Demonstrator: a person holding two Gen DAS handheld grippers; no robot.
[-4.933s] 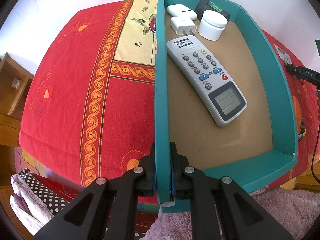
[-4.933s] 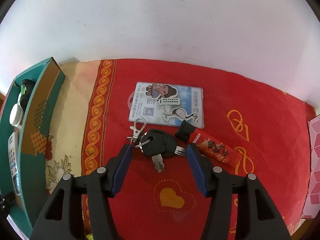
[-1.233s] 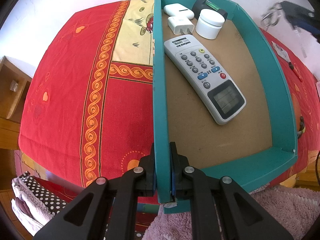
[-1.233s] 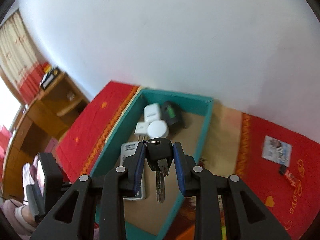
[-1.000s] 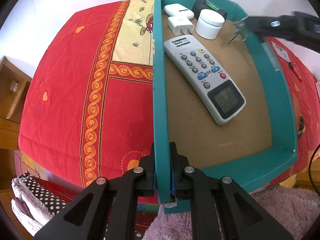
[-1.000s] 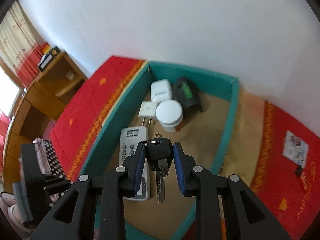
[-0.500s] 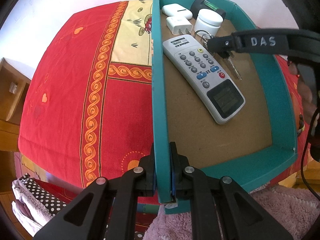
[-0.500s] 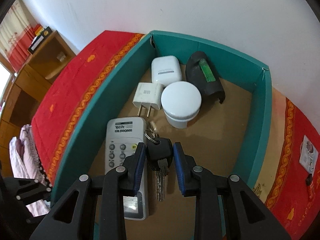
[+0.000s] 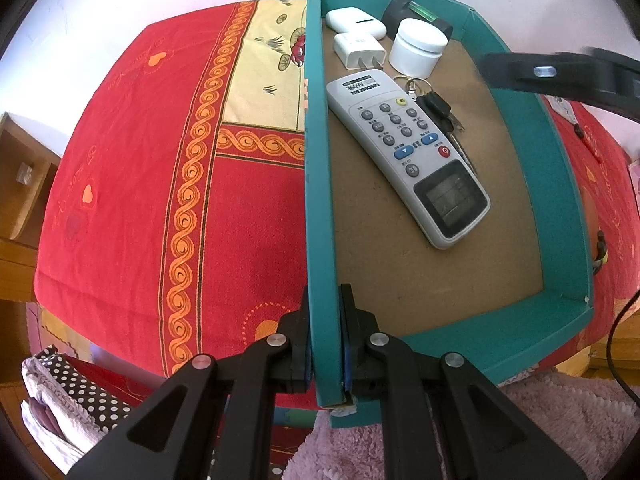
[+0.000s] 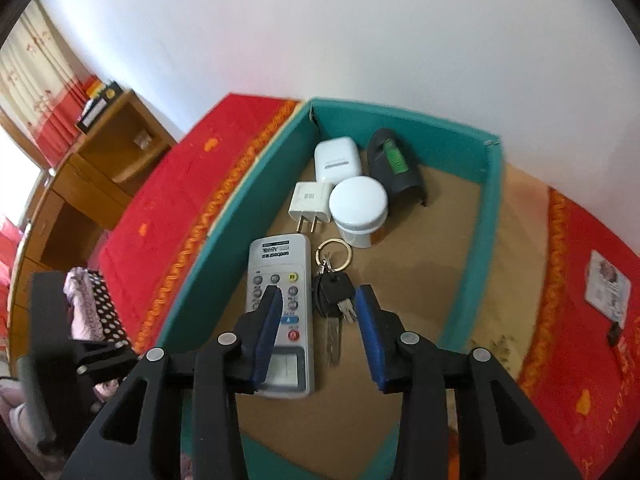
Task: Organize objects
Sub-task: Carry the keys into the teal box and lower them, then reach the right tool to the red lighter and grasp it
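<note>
Keys (image 10: 334, 300) lay flat on floor of teal box (image 10: 472, 248), just beside remote (image 10: 282, 312); long axis parallel to remote, ring end toward white jar (image 10: 360, 210), blades toward right gripper (image 10: 318, 320). Jaws opening, pads clear of keys. Left gripper (image 9: 325, 346) clamped tight on box side wall.

Teal box (image 9: 520, 184), grey remote (image 9: 404, 148) (red cloth (image 9: 132, 184))

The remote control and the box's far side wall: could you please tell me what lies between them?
The bunch of keys lies there, beside the remote control, with bare box floor beyond to the teal wall. The right wrist view shows this best.
</note>
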